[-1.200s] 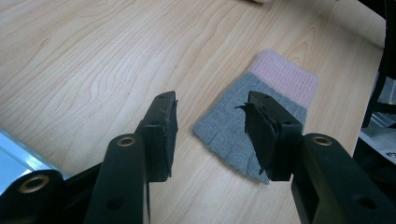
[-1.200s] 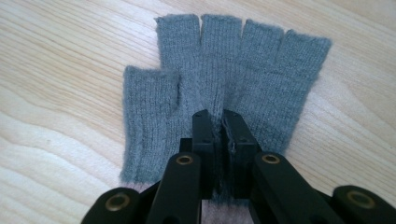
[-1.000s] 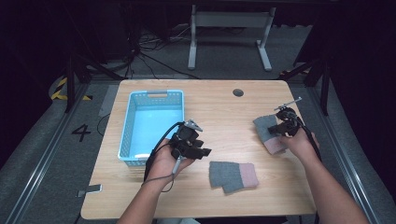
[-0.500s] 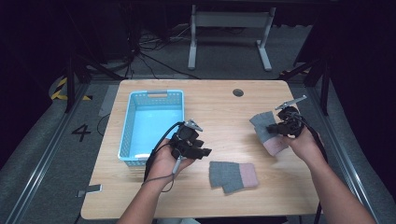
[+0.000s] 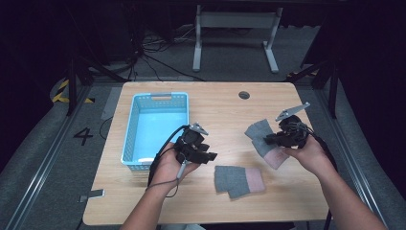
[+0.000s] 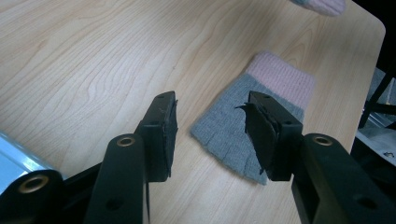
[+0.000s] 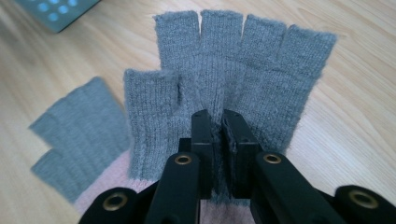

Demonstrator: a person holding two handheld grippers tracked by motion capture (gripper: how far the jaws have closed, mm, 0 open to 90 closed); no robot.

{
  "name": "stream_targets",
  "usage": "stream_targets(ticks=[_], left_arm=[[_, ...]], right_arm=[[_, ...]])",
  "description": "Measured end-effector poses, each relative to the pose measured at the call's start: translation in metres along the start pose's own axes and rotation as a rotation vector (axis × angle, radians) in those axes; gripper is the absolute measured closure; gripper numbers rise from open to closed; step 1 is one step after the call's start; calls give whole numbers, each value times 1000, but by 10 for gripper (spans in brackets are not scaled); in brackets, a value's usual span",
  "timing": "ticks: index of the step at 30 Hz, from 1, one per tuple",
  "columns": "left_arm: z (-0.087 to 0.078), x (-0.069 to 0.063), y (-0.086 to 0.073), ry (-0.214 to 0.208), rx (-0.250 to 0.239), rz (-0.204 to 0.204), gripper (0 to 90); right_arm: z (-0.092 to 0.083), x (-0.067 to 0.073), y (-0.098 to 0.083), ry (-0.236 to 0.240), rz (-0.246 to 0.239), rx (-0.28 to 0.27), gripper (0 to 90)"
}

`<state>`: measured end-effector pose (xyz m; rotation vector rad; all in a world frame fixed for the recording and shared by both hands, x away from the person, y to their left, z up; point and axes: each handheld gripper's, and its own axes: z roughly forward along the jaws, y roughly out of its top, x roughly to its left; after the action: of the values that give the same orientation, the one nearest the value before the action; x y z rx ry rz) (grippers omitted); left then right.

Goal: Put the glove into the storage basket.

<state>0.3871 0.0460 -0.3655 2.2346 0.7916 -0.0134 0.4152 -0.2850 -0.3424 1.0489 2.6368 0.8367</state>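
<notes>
The blue basket (image 5: 155,129) sits toward the desk's left edge. The left gripper (image 5: 201,152) hovers half-open and empty, facing the flat glove (image 5: 238,179) near the front edge. The right gripper (image 5: 273,139) pinches a raised glove (image 5: 261,134) near the right edge, fingers pointing away from the jaws.

The high view looked forward and down over the whole table (image 5: 220,103). Each gripper view sat low and close, along its jaws; both shared the near-edge glove (image 6: 252,116) (image 7: 70,126).

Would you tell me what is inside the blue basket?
The blue basket shows a bare light-blue floor with nothing lying in it. Its near corner is covered by the left gripper.
</notes>
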Motion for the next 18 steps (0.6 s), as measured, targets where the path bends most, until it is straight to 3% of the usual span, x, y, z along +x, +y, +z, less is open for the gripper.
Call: stream_targets(ticks=[1, 12, 18], left_arm=[[0, 0, 0, -1, -2, -1, 540], [0, 0, 0, -1, -1, 3, 539], [0, 1, 0, -1, 1, 1, 539]], right_arm=[[-1, 7, 0, 15, -26, 2, 842], [-1, 31, 0, 79, -117, 17, 837], [3, 41, -3, 105, -131, 33, 832]])
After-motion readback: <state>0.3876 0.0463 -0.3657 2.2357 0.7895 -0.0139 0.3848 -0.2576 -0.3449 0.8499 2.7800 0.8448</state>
